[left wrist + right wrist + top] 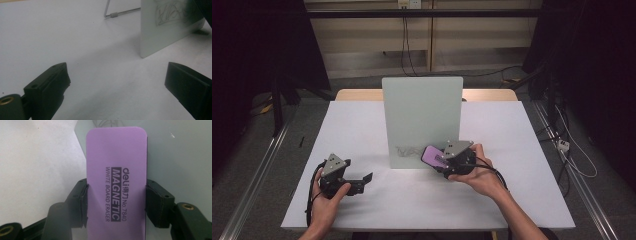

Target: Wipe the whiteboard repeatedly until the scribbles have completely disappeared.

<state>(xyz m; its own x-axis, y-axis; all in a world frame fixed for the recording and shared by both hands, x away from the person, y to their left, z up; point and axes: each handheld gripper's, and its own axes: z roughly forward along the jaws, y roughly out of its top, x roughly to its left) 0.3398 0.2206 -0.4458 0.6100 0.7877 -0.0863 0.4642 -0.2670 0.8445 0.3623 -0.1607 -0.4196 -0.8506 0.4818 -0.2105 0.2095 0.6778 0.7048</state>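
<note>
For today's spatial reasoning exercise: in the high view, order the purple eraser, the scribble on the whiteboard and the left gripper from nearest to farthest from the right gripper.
1. Purple eraser: clamped in the right gripper, at the whiteboard's lower right.
2. Scribble: just left of the eraser, low on the board.
3. Left gripper: across the table's left side, jaws open.

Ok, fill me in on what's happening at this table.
A person is working on a small upright whiteboard that stands on the white table. The right gripper has its jaws clamped on a purple magnetic whiteboard eraser, held at the board's lower edge beside some scribbled marks. The left gripper rests low by the table with its jaws open, holding nothing.
</note>
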